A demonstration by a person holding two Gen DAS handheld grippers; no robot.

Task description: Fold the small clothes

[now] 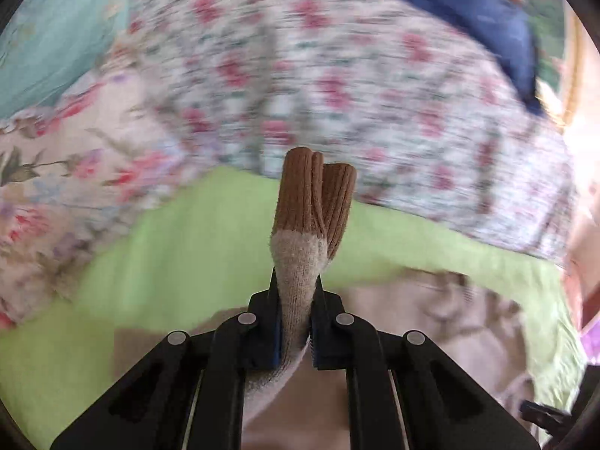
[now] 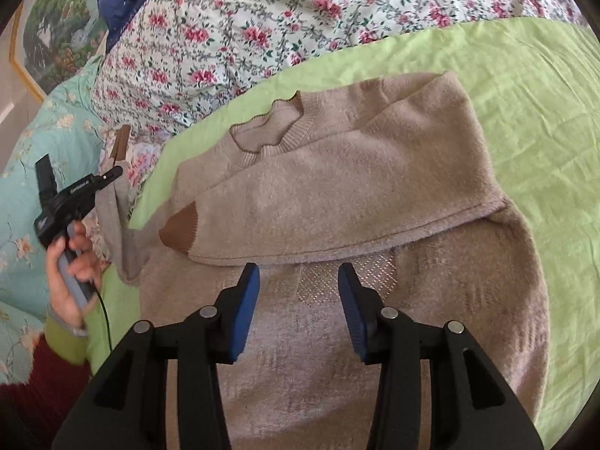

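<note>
While the left hand-held gripper (image 1: 296, 288) is clamped on the sweater's sleeve (image 1: 300, 262), brown cuff (image 1: 303, 187) beyond its tips, the right hand-held gripper (image 2: 298, 281) hangs with jaws apart above the beige sweater (image 2: 337, 187) on the green sheet (image 2: 543, 112).

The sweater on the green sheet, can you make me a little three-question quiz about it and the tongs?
1. True or false: the left tongs are pinching the sweater's sleeve.
2. Which colour is the cuff on that sleeve? A) blue B) brown C) green
3. Fill in: the right tongs are ____ and hold nothing above the sweater.

Key: 1 true. 2 B, brown. 3 open. The other sleeve is already folded across the chest, and the sweater lies on a green sheet.
</note>
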